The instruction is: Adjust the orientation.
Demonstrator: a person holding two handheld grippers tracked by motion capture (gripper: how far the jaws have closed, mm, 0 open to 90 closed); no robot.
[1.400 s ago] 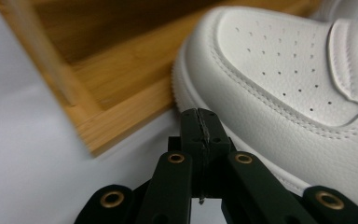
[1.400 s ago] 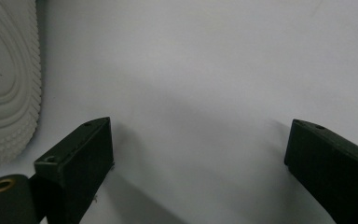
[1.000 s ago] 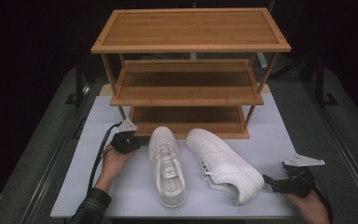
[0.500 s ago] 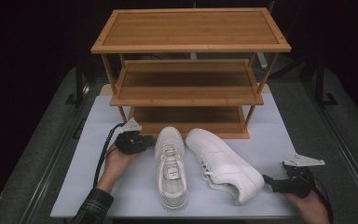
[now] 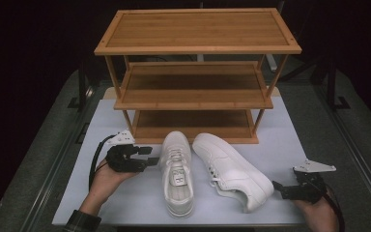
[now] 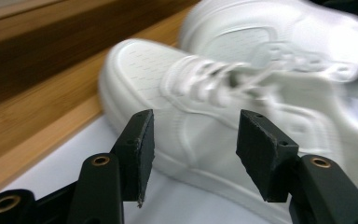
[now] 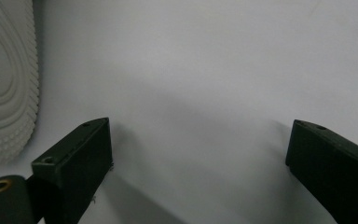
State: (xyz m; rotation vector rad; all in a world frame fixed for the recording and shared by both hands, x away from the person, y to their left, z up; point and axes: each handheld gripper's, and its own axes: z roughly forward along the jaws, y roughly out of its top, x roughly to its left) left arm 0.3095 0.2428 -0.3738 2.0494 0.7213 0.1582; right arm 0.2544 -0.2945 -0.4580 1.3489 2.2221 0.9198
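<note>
My left gripper (image 5: 149,155), jaws spread, lines up on the left shoe (image 5: 177,180) at three o'clock; right gripper (image 5: 276,186) waits agape beside the right shoe (image 5: 232,169).

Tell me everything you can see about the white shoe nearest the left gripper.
The white shoe is a low lace-up sneaker that looks like smooth leather, with a perforated toe, white laces and a tongue label. It stands upright on the pale table mat, toe towards the wooden rack. The open left gripper is right beside it.
</note>
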